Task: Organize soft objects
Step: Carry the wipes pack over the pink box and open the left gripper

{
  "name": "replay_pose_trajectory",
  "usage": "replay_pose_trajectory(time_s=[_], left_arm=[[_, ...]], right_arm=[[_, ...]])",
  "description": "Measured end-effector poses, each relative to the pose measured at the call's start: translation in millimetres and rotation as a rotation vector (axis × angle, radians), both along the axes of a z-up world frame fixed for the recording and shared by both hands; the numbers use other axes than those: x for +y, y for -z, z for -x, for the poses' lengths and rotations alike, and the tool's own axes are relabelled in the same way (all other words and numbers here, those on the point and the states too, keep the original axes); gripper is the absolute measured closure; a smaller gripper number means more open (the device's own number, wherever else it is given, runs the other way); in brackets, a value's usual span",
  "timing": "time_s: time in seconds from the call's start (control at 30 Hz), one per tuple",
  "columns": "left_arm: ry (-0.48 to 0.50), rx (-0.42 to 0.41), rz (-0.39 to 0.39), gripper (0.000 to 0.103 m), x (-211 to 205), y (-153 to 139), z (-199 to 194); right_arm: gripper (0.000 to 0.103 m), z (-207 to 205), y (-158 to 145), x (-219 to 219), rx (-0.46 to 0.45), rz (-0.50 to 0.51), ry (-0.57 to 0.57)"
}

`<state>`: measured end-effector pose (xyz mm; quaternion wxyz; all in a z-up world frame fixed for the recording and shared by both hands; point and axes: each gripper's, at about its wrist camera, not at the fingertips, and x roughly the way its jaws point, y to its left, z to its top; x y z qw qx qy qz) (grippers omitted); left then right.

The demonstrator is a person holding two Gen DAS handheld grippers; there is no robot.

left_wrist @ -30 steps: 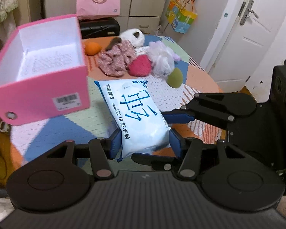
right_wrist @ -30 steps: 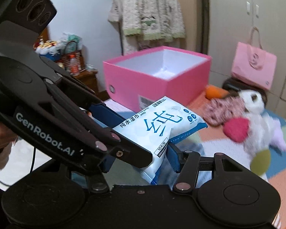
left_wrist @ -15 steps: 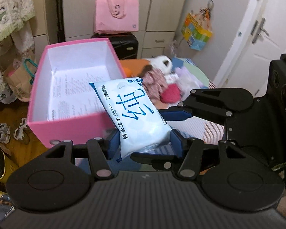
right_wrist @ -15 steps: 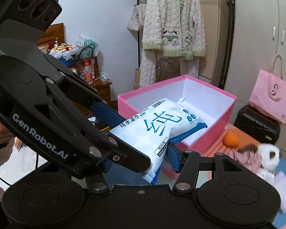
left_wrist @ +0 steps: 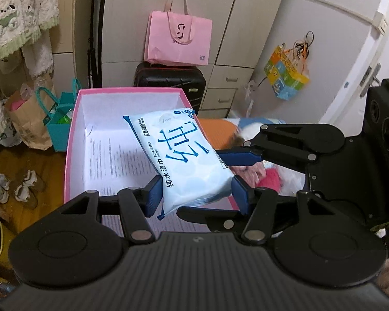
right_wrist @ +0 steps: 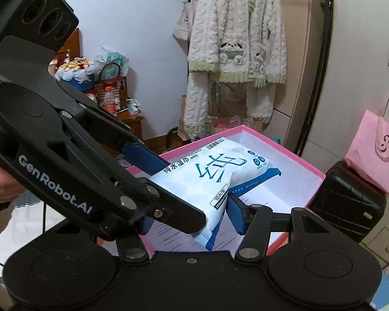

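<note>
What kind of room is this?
Probably a bedroom at home: a fluffy robe hangs by a tall wardrobe, with a black suitcase and shoes on the floor.

Soft toys (left_wrist: 269, 178) behind the right claw's arm (mostly hidden, blurred); pink box's (left_wrist: 74, 140) near wall out of sight.

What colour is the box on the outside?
Pink box, white inside; the right wrist view shows it best.

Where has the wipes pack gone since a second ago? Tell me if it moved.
Yes. The wipes pack moved from over the table to above the pink box, with both grippers shut on it.
</note>
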<state>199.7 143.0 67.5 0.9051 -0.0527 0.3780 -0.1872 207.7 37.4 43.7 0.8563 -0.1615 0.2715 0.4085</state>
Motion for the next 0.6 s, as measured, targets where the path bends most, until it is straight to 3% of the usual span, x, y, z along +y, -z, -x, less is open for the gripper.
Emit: replay_pose_trajectory(time_s=[0.23,0.6], left_arm=[[-0.013,0.038,0.089,0.048,10.7,28.5,-56.2],[-0.067,0.217,0.215,0.048,29.0,73.1,-128.1]], right_arm=[[0.041,-52.7,19.2,2.3,0.059,0.025,0.070],[0.041,-103.4,49.6,19.1,0.143,0.111,0.114]])
